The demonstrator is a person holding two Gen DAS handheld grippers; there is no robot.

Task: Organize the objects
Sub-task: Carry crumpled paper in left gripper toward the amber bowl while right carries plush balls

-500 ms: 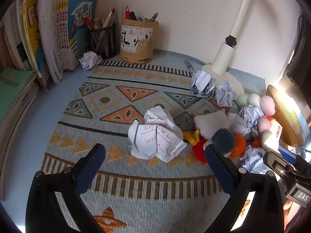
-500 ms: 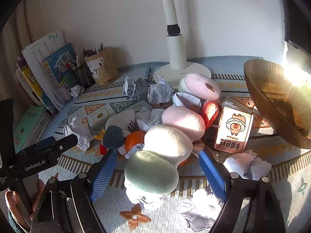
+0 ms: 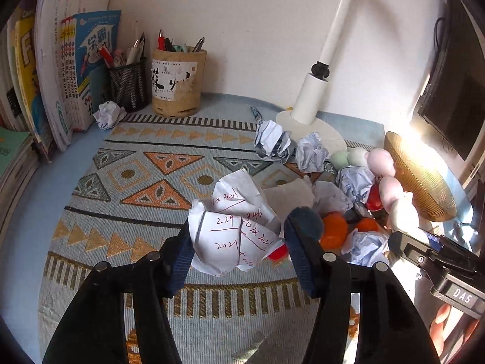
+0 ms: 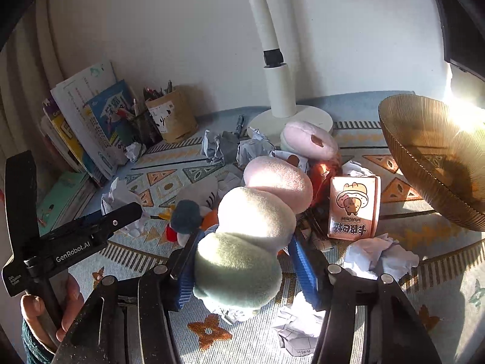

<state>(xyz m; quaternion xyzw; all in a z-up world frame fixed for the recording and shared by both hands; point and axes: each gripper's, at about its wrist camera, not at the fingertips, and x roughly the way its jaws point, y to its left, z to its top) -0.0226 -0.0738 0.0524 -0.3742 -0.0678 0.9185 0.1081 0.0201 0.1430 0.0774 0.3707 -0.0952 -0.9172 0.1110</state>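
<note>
A crumpled white paper ball (image 3: 233,236) with red handwriting sits between the blue pads of my left gripper (image 3: 238,233), which is shut on it just above the patterned mat (image 3: 145,182). In the right wrist view a plush toy (image 4: 239,261) made of green, cream and pink balls lies in the pile. My right gripper (image 4: 244,244) is shut on its green end. The left gripper's black body (image 4: 75,242) and the hand holding it show at that view's left.
A ribbed amber bowl (image 4: 424,157) stands at the right. A white lamp base (image 4: 291,118) stands at the back, beside a pink carton (image 4: 353,209), several paper balls (image 3: 272,144), an orange toy (image 3: 333,230), two pen holders (image 3: 175,85) and upright books (image 3: 60,60).
Both grippers have closed in from wide apart: the left on the written paper ball, the right on the plush toy. Both cameras have also moved closer to the pile.
</note>
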